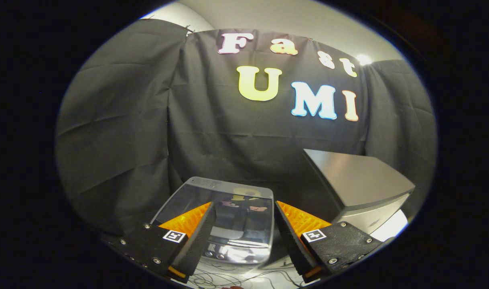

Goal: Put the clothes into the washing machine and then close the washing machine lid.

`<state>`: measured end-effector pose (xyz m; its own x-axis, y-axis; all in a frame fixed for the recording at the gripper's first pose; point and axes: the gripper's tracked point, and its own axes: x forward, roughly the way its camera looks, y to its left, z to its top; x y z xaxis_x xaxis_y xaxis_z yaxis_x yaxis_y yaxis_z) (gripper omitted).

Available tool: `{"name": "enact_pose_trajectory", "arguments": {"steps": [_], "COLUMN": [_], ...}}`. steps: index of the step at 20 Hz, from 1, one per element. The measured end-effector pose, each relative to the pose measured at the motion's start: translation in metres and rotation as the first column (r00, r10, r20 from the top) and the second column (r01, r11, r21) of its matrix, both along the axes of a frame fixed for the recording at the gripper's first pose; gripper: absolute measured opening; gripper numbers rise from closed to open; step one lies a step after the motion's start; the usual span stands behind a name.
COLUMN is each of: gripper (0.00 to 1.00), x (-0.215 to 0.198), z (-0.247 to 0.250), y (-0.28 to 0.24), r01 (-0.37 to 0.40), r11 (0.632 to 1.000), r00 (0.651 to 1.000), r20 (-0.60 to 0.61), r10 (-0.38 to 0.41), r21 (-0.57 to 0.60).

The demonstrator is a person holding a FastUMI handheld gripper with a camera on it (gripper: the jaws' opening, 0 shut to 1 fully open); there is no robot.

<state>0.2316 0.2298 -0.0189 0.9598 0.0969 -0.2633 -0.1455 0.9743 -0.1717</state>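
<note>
A small top-loading washing machine [228, 224] stands below and just ahead of my fingers. Its glossy see-through lid [236, 200] lies flat on top and mirrors the booth. A strip of buttons [214, 253] runs along its near edge. My gripper [243, 204] hovers above the machine, open, with a wide gap and nothing between the fingers. The glare on the lid hides the drum below it.
A grey box-shaped appliance [360, 188] stands to the right of the washer, close to my right finger [292, 228]. Thin cables [236, 279] trail over the pale surface in front of the machine. Black cloth walls close the booth behind and to the left.
</note>
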Motion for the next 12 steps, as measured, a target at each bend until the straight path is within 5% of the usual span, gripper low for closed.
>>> {"name": "enact_pose_trajectory", "arguments": {"steps": [4,12], "gripper": [0.91,0.91], "x": [-0.079,-0.212], "z": [0.019,0.053], "y": [-0.043,-0.152], "r01": [-0.074,-0.025], "r11": [0.996,0.996], "r00": [0.997,0.997], "r20": [0.037,0.078], "r10": [0.072,0.019], "r21": [0.057,0.08]}}
